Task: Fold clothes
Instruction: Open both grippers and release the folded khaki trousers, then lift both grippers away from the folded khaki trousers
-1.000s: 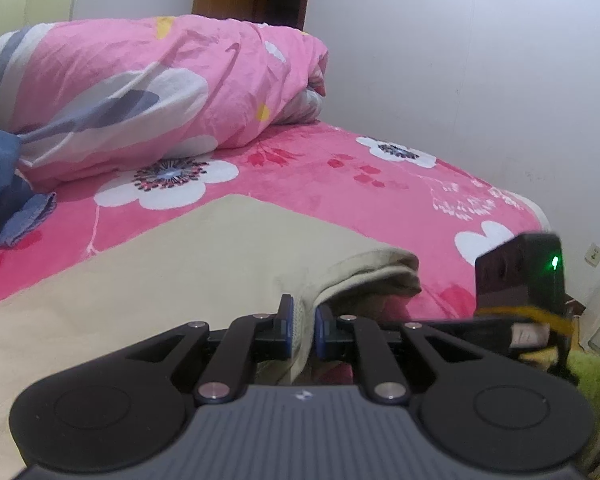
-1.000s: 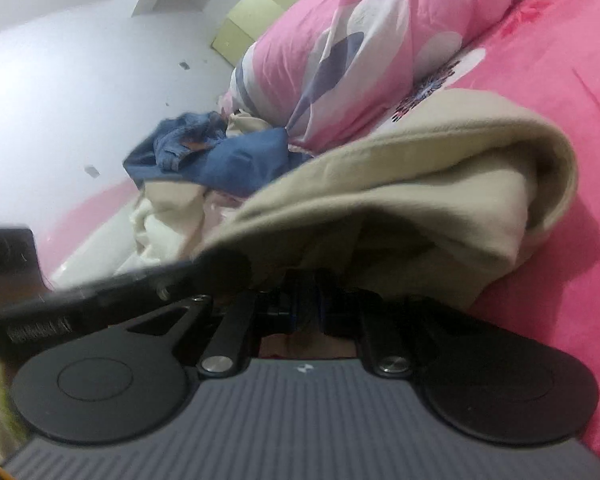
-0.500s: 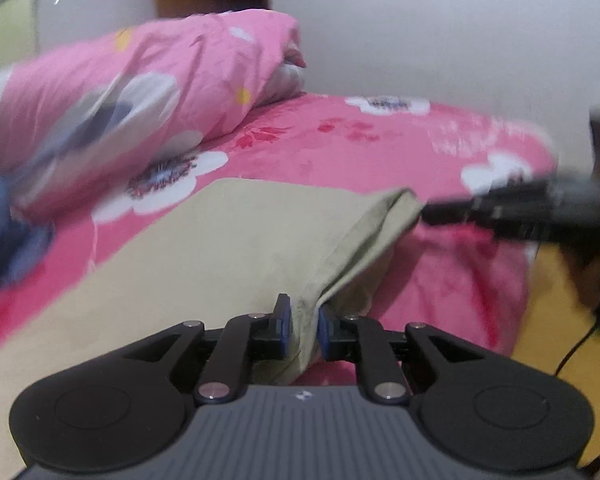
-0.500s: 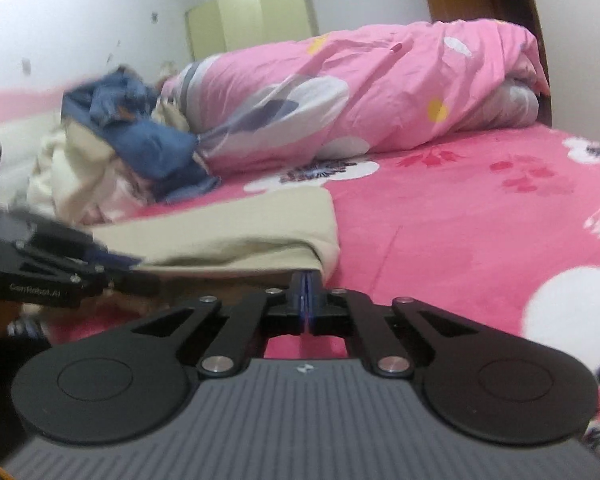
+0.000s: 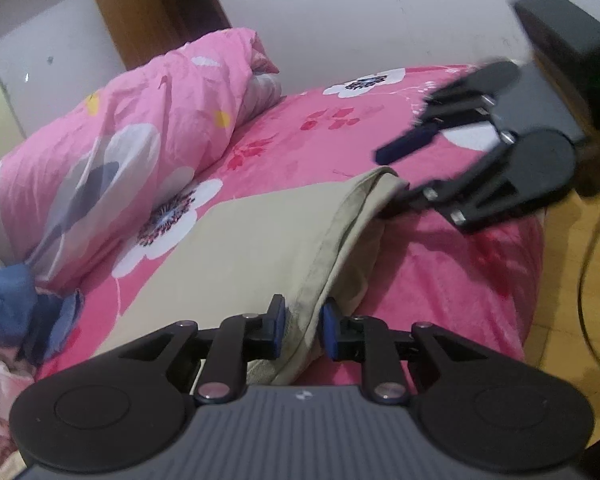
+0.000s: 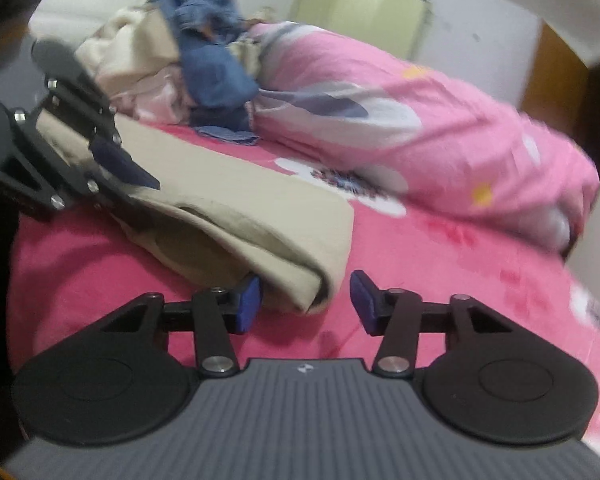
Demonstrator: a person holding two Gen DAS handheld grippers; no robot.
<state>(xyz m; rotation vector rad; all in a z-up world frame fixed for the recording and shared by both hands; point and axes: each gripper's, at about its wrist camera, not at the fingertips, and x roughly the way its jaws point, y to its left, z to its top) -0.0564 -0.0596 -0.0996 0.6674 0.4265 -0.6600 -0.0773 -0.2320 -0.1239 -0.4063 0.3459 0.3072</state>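
A: What did the room look like?
B: A bed with a pink floral sheet (image 5: 452, 264) stood against a white wall (image 5: 360, 12), with a rolled pink duvet (image 5: 148, 152) at ten o'clock in the left wrist view and a heap of blue and cream clothes (image 6: 188, 64) at eleven in the right.

A: And the beige garment (image 5: 252, 248)?
B: It lay folded on the sheet. The left gripper (image 5: 302, 326) had its blue pads pinched on the near hem at six o'clock.

A: The right gripper (image 6: 305, 300)?
B: Its fingers were spread wide around the garment's folded corner, clamping nothing
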